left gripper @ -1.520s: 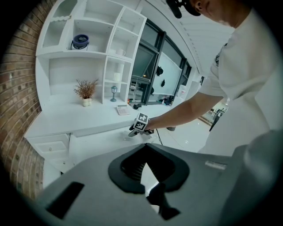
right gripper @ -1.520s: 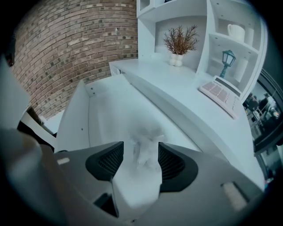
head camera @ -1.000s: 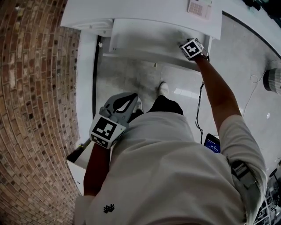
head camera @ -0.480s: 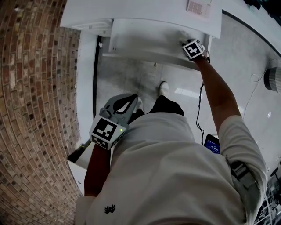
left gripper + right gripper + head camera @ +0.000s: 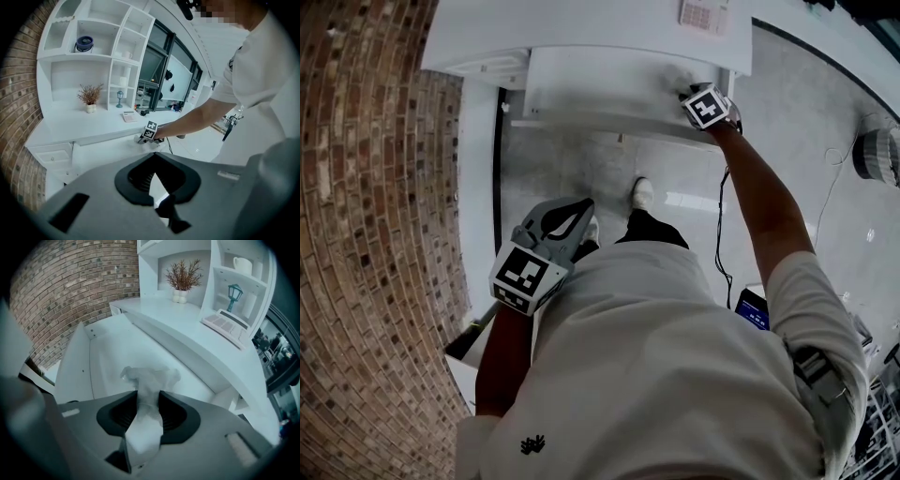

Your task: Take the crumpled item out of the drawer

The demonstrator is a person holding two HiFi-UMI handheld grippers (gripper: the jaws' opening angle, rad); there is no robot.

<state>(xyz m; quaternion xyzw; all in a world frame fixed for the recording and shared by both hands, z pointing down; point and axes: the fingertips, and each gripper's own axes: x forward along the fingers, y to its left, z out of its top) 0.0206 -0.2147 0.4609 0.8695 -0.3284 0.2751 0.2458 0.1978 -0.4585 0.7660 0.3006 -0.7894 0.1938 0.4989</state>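
The crumpled item (image 5: 150,380), a wad of white paper, is pinched between the pads of my right gripper (image 5: 149,394) and bulges out above them. That gripper's jaws have just been closing, and they are now shut on the wad. It hangs over the open white drawer (image 5: 101,357), whose floor shows bare around it. In the head view my right gripper (image 5: 698,101) is at the right end of the drawer (image 5: 600,80), its jaws hidden under the marker cube. My left gripper (image 5: 578,206) is held at the person's waist, tips together, with nothing in it.
A white counter (image 5: 581,28) with a calculator (image 5: 703,13) runs over the drawer. Shelves behind it hold a dried plant (image 5: 183,275) and a small lantern (image 5: 234,292). A brick wall (image 5: 375,234) stands at the left. A cable (image 5: 722,234) trails on the floor.
My right gripper has risen a little from the drawer floor with the crumpled item in it. The left gripper has stayed at the waist.
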